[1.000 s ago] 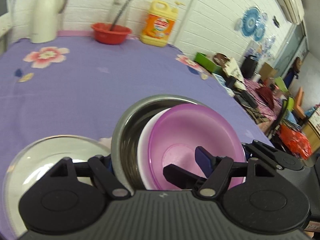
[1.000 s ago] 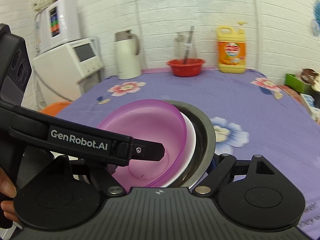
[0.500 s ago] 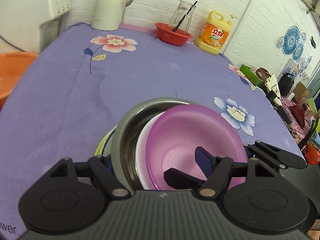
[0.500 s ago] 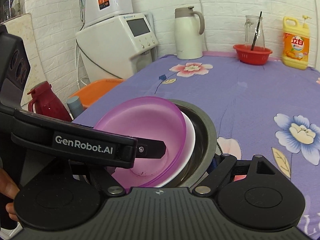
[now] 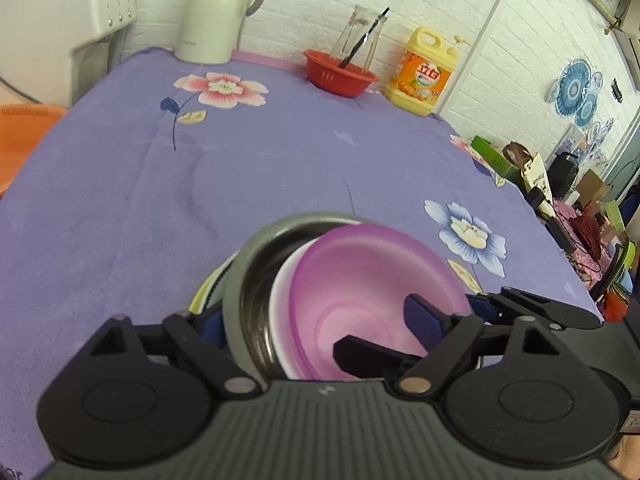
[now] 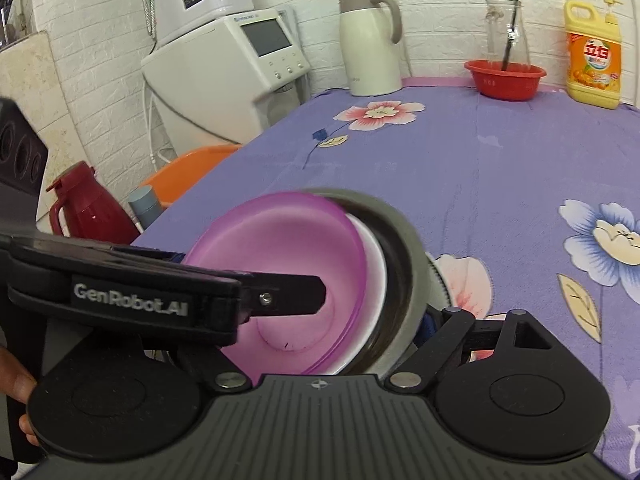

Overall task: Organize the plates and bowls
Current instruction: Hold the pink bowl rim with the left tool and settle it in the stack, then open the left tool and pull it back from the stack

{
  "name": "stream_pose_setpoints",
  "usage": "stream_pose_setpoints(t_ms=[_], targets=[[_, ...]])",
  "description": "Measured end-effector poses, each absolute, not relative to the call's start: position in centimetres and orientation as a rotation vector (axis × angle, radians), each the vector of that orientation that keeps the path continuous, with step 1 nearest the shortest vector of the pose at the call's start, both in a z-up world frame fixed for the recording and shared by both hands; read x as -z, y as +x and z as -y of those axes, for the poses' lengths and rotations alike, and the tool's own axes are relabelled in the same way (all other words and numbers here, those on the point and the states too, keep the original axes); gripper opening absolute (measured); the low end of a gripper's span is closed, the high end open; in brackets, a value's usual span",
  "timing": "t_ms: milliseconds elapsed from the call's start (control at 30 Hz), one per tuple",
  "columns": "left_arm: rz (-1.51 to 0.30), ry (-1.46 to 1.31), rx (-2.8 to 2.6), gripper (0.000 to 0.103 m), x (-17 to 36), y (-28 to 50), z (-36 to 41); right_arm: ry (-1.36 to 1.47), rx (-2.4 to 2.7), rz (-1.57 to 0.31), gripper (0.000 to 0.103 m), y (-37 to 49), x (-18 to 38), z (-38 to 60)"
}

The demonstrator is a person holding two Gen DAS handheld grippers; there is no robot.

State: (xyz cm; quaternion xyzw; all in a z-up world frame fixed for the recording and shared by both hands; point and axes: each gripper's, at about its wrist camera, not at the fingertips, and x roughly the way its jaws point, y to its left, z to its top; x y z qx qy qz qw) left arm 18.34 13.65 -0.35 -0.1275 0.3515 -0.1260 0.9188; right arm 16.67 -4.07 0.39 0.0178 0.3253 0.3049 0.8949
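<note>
A nested stack of dishes is held between both grippers above the purple tablecloth. A purple plastic bowl (image 5: 372,280) sits inside a white bowl (image 5: 282,300), inside a steel bowl (image 5: 244,276), with a yellow-rimmed plate (image 5: 204,292) beneath. My left gripper (image 5: 316,324) is shut on the stack's left rim; its blue pad (image 5: 418,320) lies inside the purple bowl. My right gripper (image 6: 304,324) is shut on the stack's right rim. The purple bowl (image 6: 288,264) and steel bowl (image 6: 404,264) fill the right wrist view, with the left gripper's finger (image 6: 280,300) across them.
At the table's far edge stand a white kettle (image 5: 216,12), a red basin (image 5: 340,76) with a glass jar, and a yellow detergent bottle (image 5: 426,74). A water dispenser (image 6: 224,60), an orange tub (image 6: 184,172) and a red thermos (image 6: 88,208) stand left of the table.
Both grippers have carried the stack leftward over the table. The clear glass bowl seen at the left a second ago is out of view. The grip is unchanged.
</note>
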Motion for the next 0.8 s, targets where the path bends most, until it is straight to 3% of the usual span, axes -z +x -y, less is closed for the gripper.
stream_pose_setpoints(t_ms=[433, 800], targets=[[-0.622, -0.312, 0.164, 0.092, -2.3, 18.0, -14.2, 0.083, -0.503, -0.545, 0.103, 16.5, -2.2, 7.6], [-0.532, -0.242, 0.22, 0.093, -3.9, 18.8, -11.5, 0.083, -0.223, -0.541, 0.103, 17.8, -3.0, 10.5]])
